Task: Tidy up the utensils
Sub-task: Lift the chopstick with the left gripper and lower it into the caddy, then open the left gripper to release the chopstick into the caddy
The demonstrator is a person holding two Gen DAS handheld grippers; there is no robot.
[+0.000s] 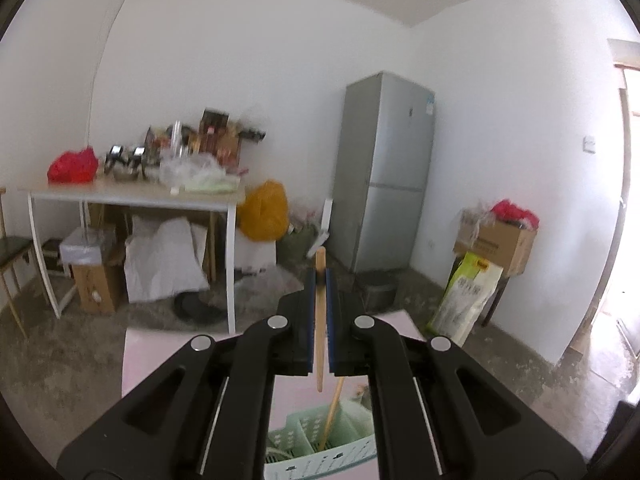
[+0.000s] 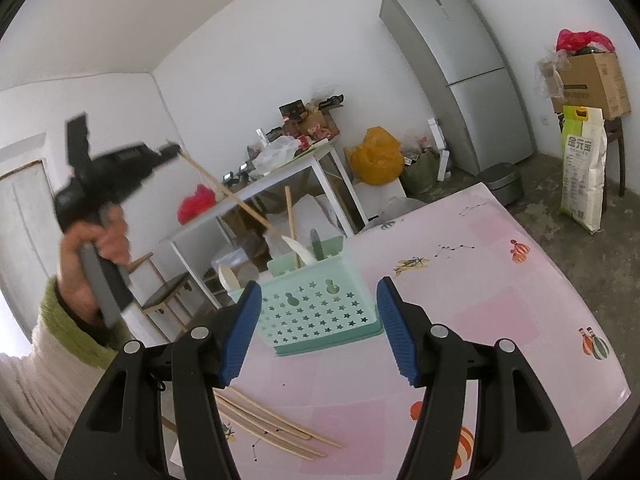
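Note:
My left gripper [image 1: 320,280] is shut on a wooden chopstick [image 1: 319,320], held above the mint-green utensil basket [image 1: 316,436]. In the right wrist view the left gripper [image 2: 172,148] is up at the left, and its chopstick [image 2: 228,192] slants down toward the basket [image 2: 320,312]. The basket holds another chopstick [image 2: 291,224], a white spoon [image 2: 298,250] and a green utensil [image 2: 317,245]. My right gripper [image 2: 318,328] is open and empty, its jaws on either side of the basket but apart from it. Several chopsticks [image 2: 272,428] lie on the pink tablecloth [image 2: 480,300].
A white spoon [image 2: 228,278] sticks up at the basket's left. Beyond the table stand a white side table [image 2: 280,184] with clutter, a grey fridge [image 2: 460,68], a rice bag [image 2: 582,168] and a cardboard box [image 2: 592,80].

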